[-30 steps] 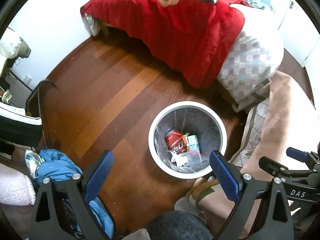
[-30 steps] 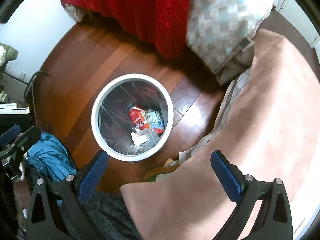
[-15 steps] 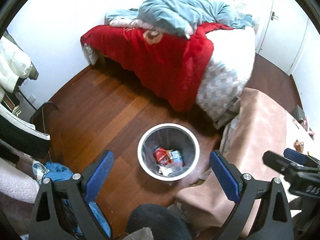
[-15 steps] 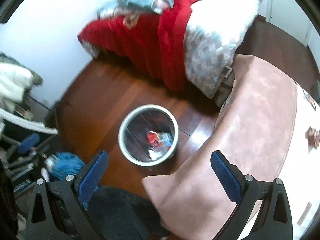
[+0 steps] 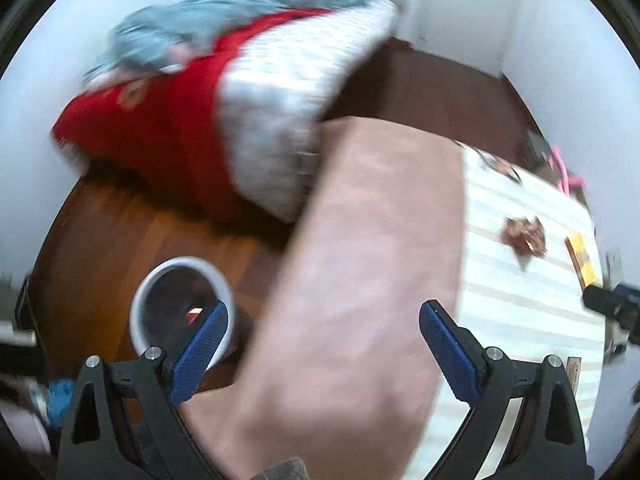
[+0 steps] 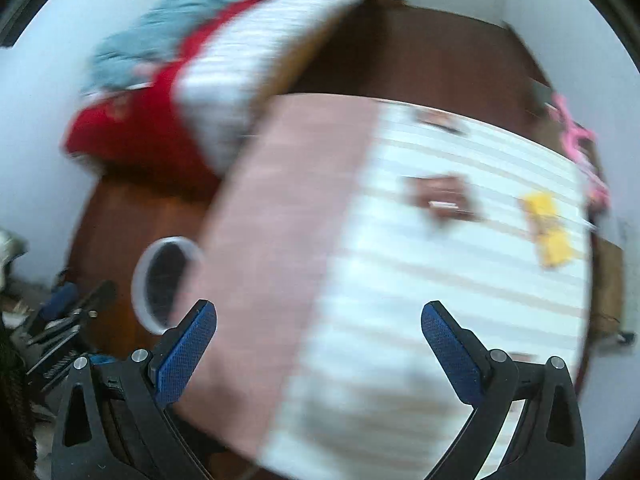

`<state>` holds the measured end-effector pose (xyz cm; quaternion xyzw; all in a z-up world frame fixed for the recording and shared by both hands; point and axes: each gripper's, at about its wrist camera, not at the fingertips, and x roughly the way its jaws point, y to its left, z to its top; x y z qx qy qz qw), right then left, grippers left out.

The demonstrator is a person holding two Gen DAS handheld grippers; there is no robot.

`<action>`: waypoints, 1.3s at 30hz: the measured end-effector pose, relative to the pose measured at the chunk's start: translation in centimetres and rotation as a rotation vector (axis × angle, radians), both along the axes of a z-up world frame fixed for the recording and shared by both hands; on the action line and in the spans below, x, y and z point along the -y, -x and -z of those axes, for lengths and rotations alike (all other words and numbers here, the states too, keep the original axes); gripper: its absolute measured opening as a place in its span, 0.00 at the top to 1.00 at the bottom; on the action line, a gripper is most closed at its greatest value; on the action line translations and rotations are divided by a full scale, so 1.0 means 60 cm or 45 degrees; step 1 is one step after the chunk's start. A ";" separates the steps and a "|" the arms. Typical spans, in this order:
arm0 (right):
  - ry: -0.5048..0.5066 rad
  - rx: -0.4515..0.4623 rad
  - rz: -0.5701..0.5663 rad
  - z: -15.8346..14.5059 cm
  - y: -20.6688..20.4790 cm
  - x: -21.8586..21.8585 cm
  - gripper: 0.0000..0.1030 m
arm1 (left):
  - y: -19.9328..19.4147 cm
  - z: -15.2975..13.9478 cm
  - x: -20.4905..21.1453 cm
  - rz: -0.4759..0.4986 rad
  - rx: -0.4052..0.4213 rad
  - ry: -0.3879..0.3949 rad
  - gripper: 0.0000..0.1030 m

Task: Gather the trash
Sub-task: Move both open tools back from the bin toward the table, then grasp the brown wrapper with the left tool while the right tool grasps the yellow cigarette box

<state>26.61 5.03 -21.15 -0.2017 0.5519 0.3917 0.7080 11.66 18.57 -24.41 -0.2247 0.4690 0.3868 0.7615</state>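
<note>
Both views are motion-blurred. A white-rimmed trash bin (image 5: 140,312) with red trash inside stands on the wood floor at lower left; it also shows in the right wrist view (image 6: 140,276). On a striped white tabletop (image 6: 460,280) lie a brown crumpled wrapper (image 6: 440,196) and a yellow wrapper (image 6: 548,224); both show in the left wrist view, brown (image 5: 524,236) and yellow (image 5: 582,256). My left gripper (image 5: 324,320) is open and empty above the pink cloth. My right gripper (image 6: 320,320) is open and empty above the table's near part.
A pink cloth (image 5: 360,260) hangs over the table's left side. A bed with a red blanket (image 5: 160,128) and blue bedding stands behind. A pink object (image 6: 576,136) sits at the table's far right corner. Blue clothing (image 5: 60,396) lies on the floor at left.
Both grippers have risen and swung right, away from the bin and over the table. The striped tabletop with the two wrappers has come into view. Both stay open.
</note>
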 end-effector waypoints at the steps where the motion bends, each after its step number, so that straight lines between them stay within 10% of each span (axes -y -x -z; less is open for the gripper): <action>1: 0.033 0.017 0.035 0.010 -0.037 0.015 0.00 | -0.047 0.013 0.007 0.047 -0.008 -0.006 0.05; 10: 0.307 0.011 0.233 0.164 -0.373 0.112 0.03 | -0.327 0.083 0.063 0.509 -0.106 -0.008 0.05; 21: 0.336 -0.005 0.205 0.249 -0.466 0.125 0.37 | -0.471 0.153 0.109 0.843 -0.170 0.174 0.09; 23: 0.358 -0.017 0.221 0.250 -0.466 0.131 0.37 | -0.475 0.157 0.116 0.855 -0.160 0.169 0.39; 26: 0.354 -0.025 0.210 0.246 -0.461 0.134 0.36 | -0.473 0.159 0.120 0.848 -0.150 0.188 0.60; 39: 0.310 0.003 0.230 0.221 -0.411 0.135 0.39 | -0.368 0.087 0.103 0.569 -0.066 0.061 0.74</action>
